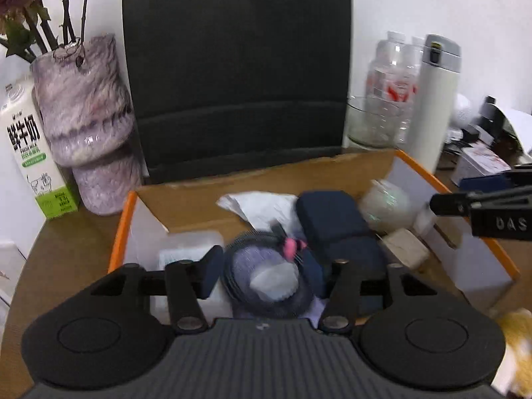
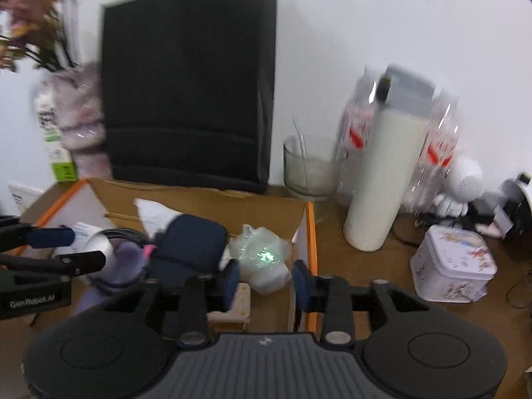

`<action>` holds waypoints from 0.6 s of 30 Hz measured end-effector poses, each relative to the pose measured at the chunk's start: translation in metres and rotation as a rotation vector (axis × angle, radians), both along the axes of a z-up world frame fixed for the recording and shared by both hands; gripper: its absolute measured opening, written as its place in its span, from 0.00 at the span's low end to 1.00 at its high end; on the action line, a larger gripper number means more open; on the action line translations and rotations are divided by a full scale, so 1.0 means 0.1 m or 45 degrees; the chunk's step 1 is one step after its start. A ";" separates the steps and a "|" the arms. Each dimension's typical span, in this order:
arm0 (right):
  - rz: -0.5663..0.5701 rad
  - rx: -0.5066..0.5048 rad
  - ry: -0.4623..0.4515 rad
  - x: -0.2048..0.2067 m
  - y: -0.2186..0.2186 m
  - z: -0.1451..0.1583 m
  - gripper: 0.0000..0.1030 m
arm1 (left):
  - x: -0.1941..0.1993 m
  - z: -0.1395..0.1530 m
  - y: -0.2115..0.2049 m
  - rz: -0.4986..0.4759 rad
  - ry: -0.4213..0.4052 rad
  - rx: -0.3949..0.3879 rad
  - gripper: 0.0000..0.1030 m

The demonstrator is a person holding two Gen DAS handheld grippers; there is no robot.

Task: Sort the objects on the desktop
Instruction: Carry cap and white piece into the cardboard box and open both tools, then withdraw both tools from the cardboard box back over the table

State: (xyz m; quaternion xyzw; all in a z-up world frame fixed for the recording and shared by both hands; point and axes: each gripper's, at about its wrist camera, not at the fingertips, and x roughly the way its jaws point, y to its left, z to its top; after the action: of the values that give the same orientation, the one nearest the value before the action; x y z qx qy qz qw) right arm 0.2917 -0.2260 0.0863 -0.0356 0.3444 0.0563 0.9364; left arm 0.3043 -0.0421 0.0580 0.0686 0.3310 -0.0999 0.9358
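Observation:
An orange-edged cardboard box (image 1: 123, 229) (image 2: 311, 232) holds a navy case (image 1: 332, 219) (image 2: 193, 242), crumpled white paper (image 1: 259, 206), a clear plastic tub (image 1: 186, 246), a pale block (image 1: 405, 249) and a plastic-wrapped bundle (image 1: 385, 206) (image 2: 262, 256). My left gripper (image 1: 262, 274) (image 2: 66, 249) hangs over the box with its jaws apart. A round grey-purple coil with a pink tag (image 1: 266, 276) lies in the gap below them, blurred. My right gripper (image 2: 266, 284) (image 1: 445, 204) stands open at the box's right end, with the bundle just beyond its pads (image 2: 232, 282).
Behind the box stands a black bag (image 1: 236, 66) (image 2: 189, 83). A purple vase (image 1: 86, 126) and a milk carton (image 1: 30, 153) are at the left. At the right are a glass (image 2: 309, 169), clear bottles (image 1: 389, 79), a white flask (image 2: 389, 173) and a patterned tin (image 2: 455, 262).

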 end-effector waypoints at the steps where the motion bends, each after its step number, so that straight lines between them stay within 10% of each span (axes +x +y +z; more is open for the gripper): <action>1: 0.001 -0.007 -0.025 0.00 0.00 0.00 0.48 | 0.00 0.02 0.04 0.010 -0.022 0.002 0.74; 9: 0.044 0.062 -0.078 -0.30 0.02 0.21 0.71 | -0.35 0.27 0.29 0.164 -0.030 -0.037 0.93; 18: 0.211 0.173 -0.014 -1.72 0.23 -0.01 0.84 | -1.94 -0.01 0.53 0.313 0.020 -0.228 1.00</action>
State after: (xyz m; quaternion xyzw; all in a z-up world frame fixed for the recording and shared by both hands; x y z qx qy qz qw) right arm 0.1195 -0.2031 0.0855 -0.0007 0.3306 0.1567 0.9307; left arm 0.1098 0.0106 0.0569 -0.0570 0.3340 -0.0141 0.9407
